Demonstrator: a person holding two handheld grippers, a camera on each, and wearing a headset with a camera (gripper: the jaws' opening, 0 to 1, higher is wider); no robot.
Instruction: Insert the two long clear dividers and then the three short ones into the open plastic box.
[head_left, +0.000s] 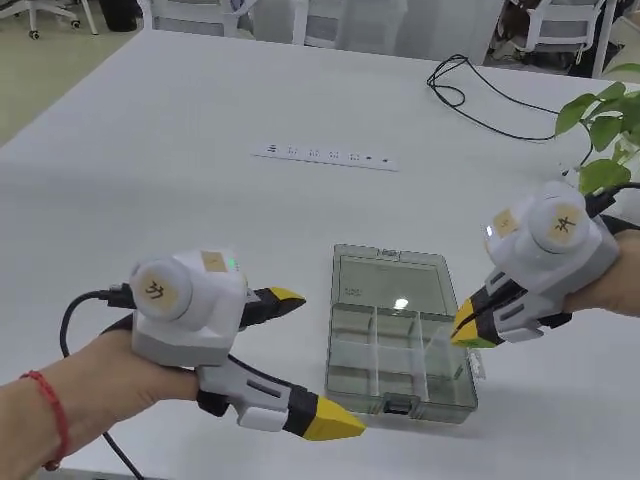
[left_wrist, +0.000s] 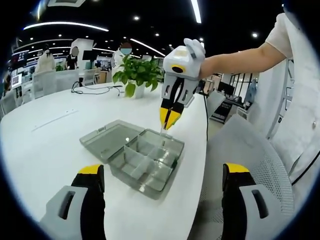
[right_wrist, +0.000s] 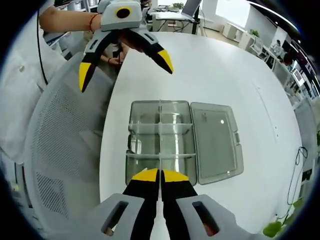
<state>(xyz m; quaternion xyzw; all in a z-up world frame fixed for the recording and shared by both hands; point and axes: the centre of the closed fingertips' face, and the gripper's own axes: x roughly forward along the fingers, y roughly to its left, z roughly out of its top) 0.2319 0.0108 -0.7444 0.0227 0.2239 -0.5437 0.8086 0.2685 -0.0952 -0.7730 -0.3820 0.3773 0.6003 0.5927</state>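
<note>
The open plastic box (head_left: 345, 372) lies on the white table with its lid (head_left: 390, 285) flipped back flat. Clear dividers (head_left: 377, 340) stand in its tray and split it into compartments. My right gripper (head_left: 464, 336) hangs over the tray's right end, shut on a small clear divider (head_left: 441, 352) that points down into the box. In the left gripper view the same right gripper (left_wrist: 169, 120) sits above the box (left_wrist: 145, 160) with the clear piece (left_wrist: 162, 136) below its tips. My left gripper (head_left: 310, 362) stands open left of the box, holding nothing. In the right gripper view, my shut tips (right_wrist: 160, 176) are over the tray (right_wrist: 145, 142).
A white power strip (head_left: 325, 155) lies farther back on the table (head_left: 150, 180). A black cable (head_left: 470, 95) loops at the back right, beside a green plant (head_left: 600, 130). Office chairs (head_left: 560, 25) stand beyond the far edge. A grey mesh chair (right_wrist: 55, 150) sits at the near edge.
</note>
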